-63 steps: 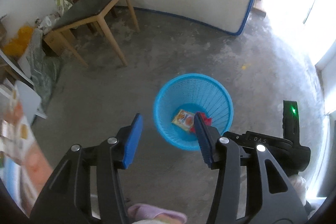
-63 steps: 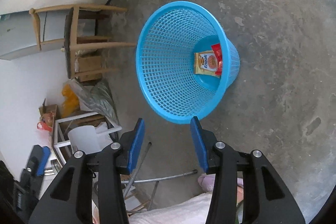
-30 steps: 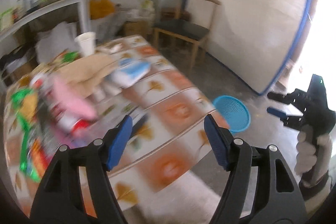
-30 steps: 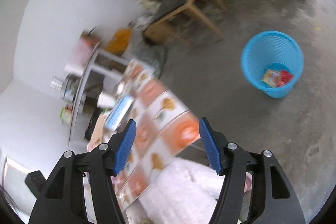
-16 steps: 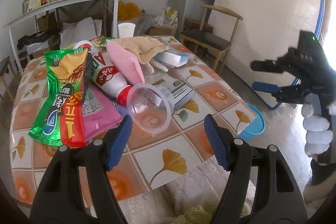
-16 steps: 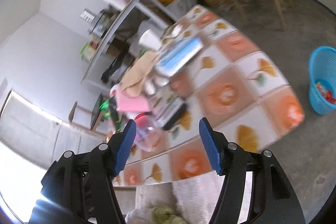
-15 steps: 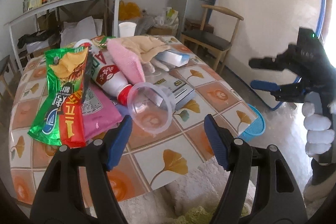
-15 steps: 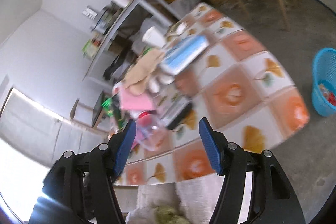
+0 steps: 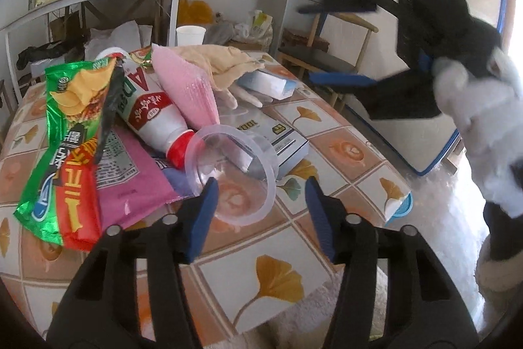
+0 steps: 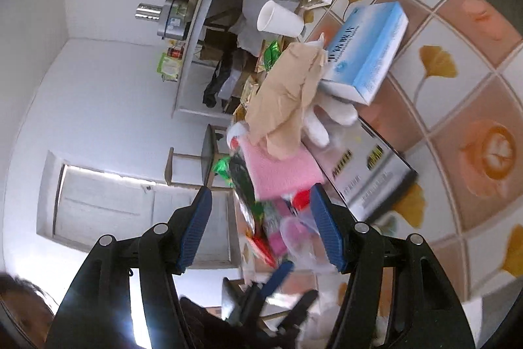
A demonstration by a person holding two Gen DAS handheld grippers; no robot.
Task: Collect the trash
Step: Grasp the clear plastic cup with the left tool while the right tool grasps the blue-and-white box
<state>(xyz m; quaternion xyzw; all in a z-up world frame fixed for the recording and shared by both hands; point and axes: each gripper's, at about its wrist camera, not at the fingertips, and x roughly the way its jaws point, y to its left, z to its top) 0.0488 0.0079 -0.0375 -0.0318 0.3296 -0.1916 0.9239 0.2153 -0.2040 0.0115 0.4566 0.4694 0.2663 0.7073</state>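
Nearest the lens, bottom centre of the left wrist view, the left gripper (image 9: 260, 211) is spread wide and empty, lined up on the clear plastic cup (image 9: 233, 174) lying on its side mid-frame. Just behind, left of centre, the chip bag (image 9: 70, 133), a pink wrapper (image 9: 130, 175) and the white bottle (image 9: 147, 110) are all piled on the table (image 9: 278, 280). So plenty left to clear! Further back sit the pink pouch (image 9: 188, 90), a tan glove (image 9: 215, 61), a blue box (image 9: 269, 84) and a paper cup (image 9: 190, 35). At the right edge, the blue basket (image 9: 403, 208) peeks out beyond the table corner. In the upper right, the right gripper (image 9: 340, 41), blurred, also gapes open, carrying nothing. By my read, the next pick is just starting.
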